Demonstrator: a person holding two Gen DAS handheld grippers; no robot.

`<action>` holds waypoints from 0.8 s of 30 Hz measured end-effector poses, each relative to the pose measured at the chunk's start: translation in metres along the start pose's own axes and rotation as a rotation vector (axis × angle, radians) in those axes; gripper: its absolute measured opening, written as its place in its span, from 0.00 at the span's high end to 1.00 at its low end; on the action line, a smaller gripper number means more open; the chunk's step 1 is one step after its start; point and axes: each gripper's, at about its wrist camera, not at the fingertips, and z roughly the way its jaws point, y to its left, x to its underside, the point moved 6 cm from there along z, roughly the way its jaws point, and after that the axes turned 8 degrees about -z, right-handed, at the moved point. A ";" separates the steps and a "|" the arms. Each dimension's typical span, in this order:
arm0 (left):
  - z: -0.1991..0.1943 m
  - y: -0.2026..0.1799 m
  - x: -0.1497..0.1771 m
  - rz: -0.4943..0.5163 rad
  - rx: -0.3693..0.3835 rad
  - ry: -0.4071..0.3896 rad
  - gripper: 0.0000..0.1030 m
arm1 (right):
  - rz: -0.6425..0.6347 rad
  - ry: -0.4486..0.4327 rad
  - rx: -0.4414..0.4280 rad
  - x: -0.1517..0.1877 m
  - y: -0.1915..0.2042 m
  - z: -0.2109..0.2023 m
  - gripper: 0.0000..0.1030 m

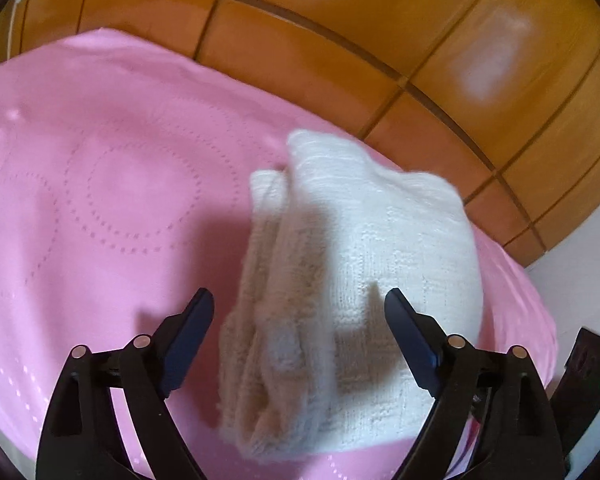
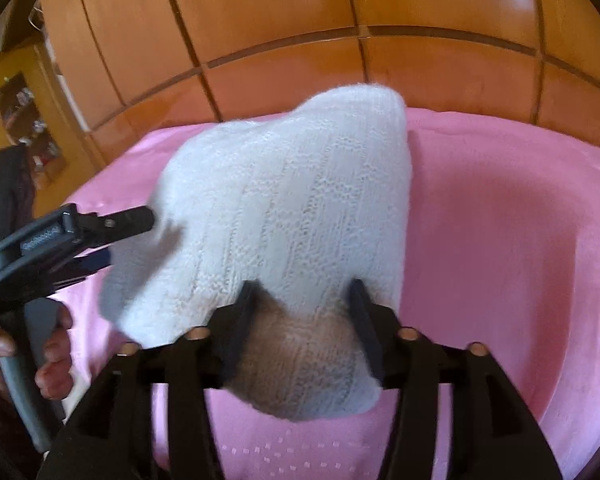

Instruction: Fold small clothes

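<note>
Sweater [image 1: 380, 240], white ribbed knit, folded thick on pink blanket [image 1: 100, 160].

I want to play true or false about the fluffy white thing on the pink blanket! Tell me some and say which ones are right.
1. The white knitted garment lies folded on the pink blanket. True.
2. The left tongs are squeezed shut on the garment. False: their jaws stand apart, with the garment between them and untouched.
3. Behind the blanket is orange-brown wooden panelling. True.
4. The blanket is blue with stripes. False: it is pink with dotted circle patterns.
5. The right tongs have garment cloth between their two fingers. True.
6. A hand grips the handle of the left tongs. True.
</note>
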 end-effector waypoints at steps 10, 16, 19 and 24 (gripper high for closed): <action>0.034 0.021 -0.003 0.008 0.047 0.067 0.18 | 0.314 -0.016 -0.298 -0.032 -0.091 0.008 0.02; 0.039 0.026 -0.007 0.055 0.093 0.091 0.12 | 0.358 0.082 -0.471 -0.052 -0.100 0.070 0.02; 0.040 0.030 -0.007 0.045 0.127 0.096 0.16 | 0.290 0.113 -0.495 -0.059 -0.081 0.082 0.10; 0.034 0.023 -0.001 0.026 0.272 0.118 0.54 | 0.204 0.098 -0.404 -0.065 -0.065 0.072 0.38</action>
